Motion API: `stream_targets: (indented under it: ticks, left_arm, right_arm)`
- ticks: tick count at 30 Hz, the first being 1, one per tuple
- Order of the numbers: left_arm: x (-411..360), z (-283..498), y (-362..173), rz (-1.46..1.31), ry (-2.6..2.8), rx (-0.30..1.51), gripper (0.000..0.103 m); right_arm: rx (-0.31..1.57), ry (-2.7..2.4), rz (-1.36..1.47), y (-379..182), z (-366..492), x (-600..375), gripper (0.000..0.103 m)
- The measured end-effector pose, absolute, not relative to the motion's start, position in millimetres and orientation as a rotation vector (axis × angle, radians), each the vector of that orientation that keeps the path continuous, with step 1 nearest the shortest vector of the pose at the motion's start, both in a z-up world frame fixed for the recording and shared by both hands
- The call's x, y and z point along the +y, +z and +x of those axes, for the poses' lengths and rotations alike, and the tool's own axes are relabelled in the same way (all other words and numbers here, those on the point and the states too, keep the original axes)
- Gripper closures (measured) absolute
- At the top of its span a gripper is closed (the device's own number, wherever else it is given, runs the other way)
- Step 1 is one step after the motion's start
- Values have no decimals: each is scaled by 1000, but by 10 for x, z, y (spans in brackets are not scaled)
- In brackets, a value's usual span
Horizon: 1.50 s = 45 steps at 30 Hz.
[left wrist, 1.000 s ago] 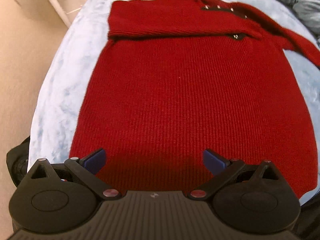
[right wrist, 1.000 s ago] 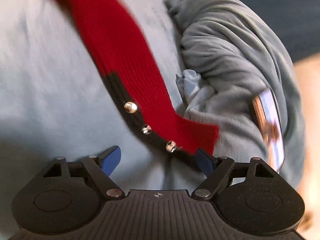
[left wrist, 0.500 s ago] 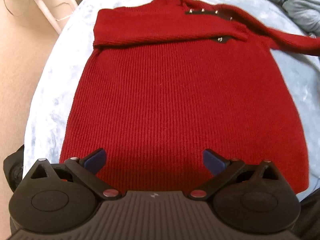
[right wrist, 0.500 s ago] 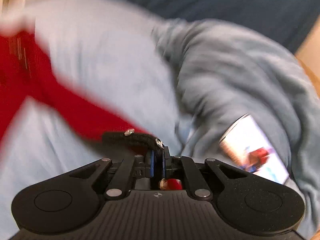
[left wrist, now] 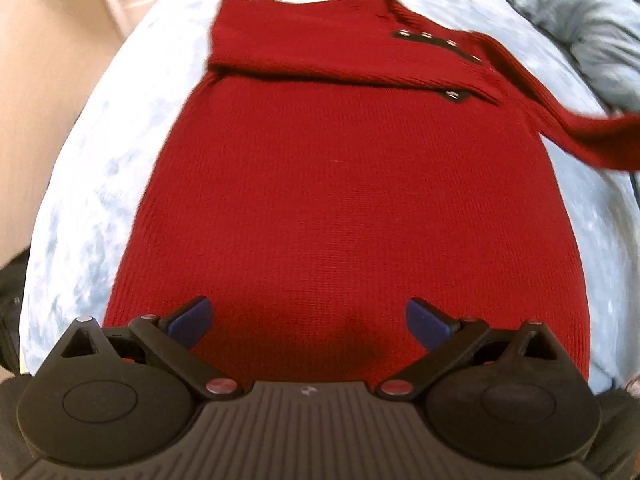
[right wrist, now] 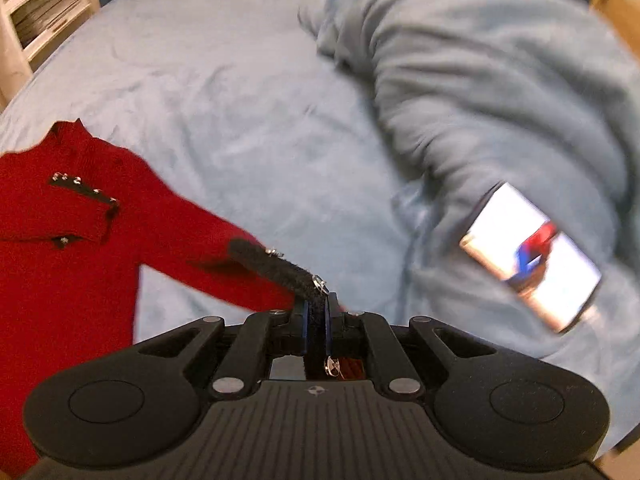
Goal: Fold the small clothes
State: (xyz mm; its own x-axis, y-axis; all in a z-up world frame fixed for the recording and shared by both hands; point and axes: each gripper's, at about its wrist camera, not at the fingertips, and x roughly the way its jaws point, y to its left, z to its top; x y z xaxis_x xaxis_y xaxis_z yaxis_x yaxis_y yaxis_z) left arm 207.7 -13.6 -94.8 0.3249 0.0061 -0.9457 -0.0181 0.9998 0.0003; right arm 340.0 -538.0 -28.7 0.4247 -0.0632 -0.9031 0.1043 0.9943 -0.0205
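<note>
while clamped: right tongs (right wrist: 315, 314), sweater cuff (right wrist: 280, 270)

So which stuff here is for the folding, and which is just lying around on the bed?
For the folding:
- red sweater, flat on the bed
- its sleeve cuff, black with studs
- right gripper, shut on the cuff
- left gripper, open above the hem

Just lying about:
- phone, screen lit
- rumpled blanket
- bedsheet
- white shelf

A home bedroom: a light-blue bedsheet (right wrist: 240, 92), a rumpled duvet (right wrist: 500, 80) (grey-blue) and white shelves (right wrist: 36, 8).
</note>
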Motion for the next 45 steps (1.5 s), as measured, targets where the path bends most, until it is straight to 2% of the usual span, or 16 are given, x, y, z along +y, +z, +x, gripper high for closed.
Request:
stream_targets:
  ticks: [5, 12, 13, 14, 15, 16, 19, 23, 26, 32, 40, 41, 42, 43, 44, 45]
  left_arm:
    - [338, 2130, -1049, -114, 61, 1250, 0]
    - [1045, 2103, -1141, -281, 132, 1252, 0]
    - [1140, 2098, -1126, -288, 146, 1243, 0]
    - [1238, 2094, -1105, -291, 163, 1233, 0]
    - [1330, 2089, -1085, -293, 177, 1224, 0]
    - [1426, 2096, -1064, -295, 194, 1213, 0]
    - [1638, 2159, -1023, -299, 215, 1177, 0]
    - [1678, 2459, -946, -258, 174, 1045, 0]
    - [1577, 2858, -897, -239, 106, 949, 0]
    - [1134, 3851, -827, -137, -3, 823, 0]
    - [609, 4994, -1345, 11, -65, 987, 0]
    - [601, 5003, -1448, 22, -51, 1003, 3]
    - [615, 5004, -1512, 29, -39, 1010, 9]
    - [600, 5032, -1567, 46, -14, 1005, 31]
    - [611, 5027, -1580, 54, 14, 987, 45]
    - [664, 5002, -1570, 34, 15, 968, 52]
  right_arm:
    - [1130, 30, 225, -96, 3570, -4757, 96]
    - [1004, 325, 290, 405, 4343, -2649, 95]
    - [985, 344, 303, 410, 4450, -2374, 91]
    - [972, 376, 309, 393, 4540, -2060, 81]
    - [979, 440, 288, 364, 4607, -1732, 54]
    - [984, 484, 236, 353, 4631, -1527, 46]
    - [875, 508, 66, 351, 4546, -1339, 43]
    - [881, 250, 100, 87, 4561, -2151, 41]
    - [870, 24, 100, -228, 4528, -2923, 42]
    - [850, -40, 97, -772, 4776, -3454, 54]
    - [997, 15, -168, -1648, 5397, -2958, 61]
    - [1027, -28, -201, -1765, 5474, -2941, 61]
    - [1062, -50, -209, -1858, 5540, -2941, 88]
    - [1075, -50, -182, -1852, 5568, -2965, 91]
    - [1054, -36, -124, -1762, 5570, -3007, 98]
    - [1021, 10, 10, -1602, 5573, -3116, 98]
